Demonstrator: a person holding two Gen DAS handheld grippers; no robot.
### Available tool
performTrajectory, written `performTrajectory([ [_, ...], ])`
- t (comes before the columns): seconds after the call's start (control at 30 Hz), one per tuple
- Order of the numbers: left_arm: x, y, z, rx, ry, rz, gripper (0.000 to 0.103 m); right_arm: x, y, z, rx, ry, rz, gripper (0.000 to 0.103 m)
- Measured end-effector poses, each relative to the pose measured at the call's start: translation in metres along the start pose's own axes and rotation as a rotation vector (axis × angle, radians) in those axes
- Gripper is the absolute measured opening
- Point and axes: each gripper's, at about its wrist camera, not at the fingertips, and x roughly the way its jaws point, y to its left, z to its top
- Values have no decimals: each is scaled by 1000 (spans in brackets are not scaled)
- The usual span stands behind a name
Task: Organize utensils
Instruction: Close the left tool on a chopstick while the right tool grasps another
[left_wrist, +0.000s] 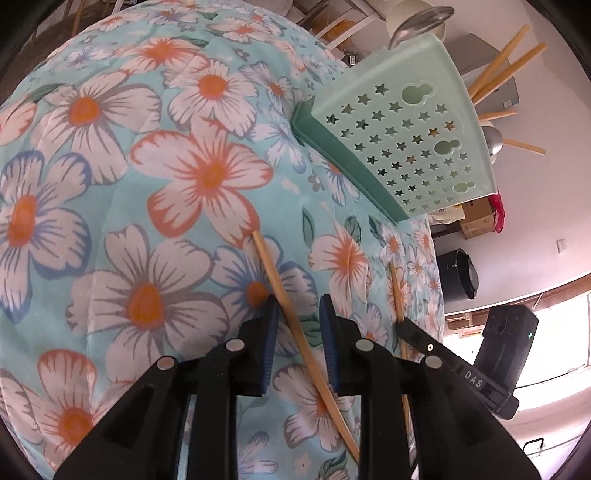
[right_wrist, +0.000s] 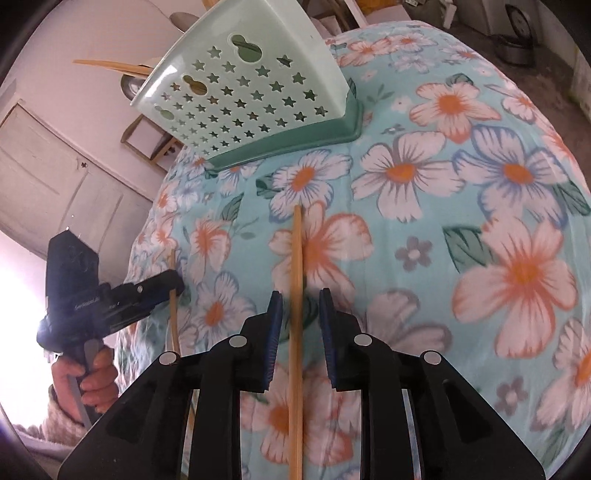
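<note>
Two bamboo chopsticks lie on the flowered cloth. In the left wrist view one chopstick (left_wrist: 295, 325) runs between the open fingers of my left gripper (left_wrist: 297, 314), untouched by the pads. In the right wrist view the other chopstick (right_wrist: 296, 295) lies between the open fingers of my right gripper (right_wrist: 298, 310). Each gripper shows in the other's view: the right gripper (left_wrist: 402, 325) by its chopstick (left_wrist: 399, 291), the left gripper (right_wrist: 173, 282) by its chopstick (right_wrist: 173, 291). A pale green utensil holder (left_wrist: 402, 122) with star holes holds chopsticks and spoons; it also shows in the right wrist view (right_wrist: 243, 88).
The flowered cloth (left_wrist: 147, 184) covers the table, with its edge beside the chopsticks (right_wrist: 147, 236). A black bin (left_wrist: 461, 273) and cardboard boxes (left_wrist: 476, 218) stand beyond the table. A white door (right_wrist: 48, 173) is behind.
</note>
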Motion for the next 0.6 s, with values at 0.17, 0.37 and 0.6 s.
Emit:
performTrajectory([
  [0.17, 5, -4, -1, 11, -5, 15, 16, 5, 2, 3, -4, -11, -27, 14],
  [0.37, 5, -1, -1, -1, -9, 19, 12, 7, -2, 3, 14, -16, -25, 8],
  [0.6, 3, -1, -2, 1, -15, 23, 12, 4, -6, 2, 22, -18, -20, 6],
])
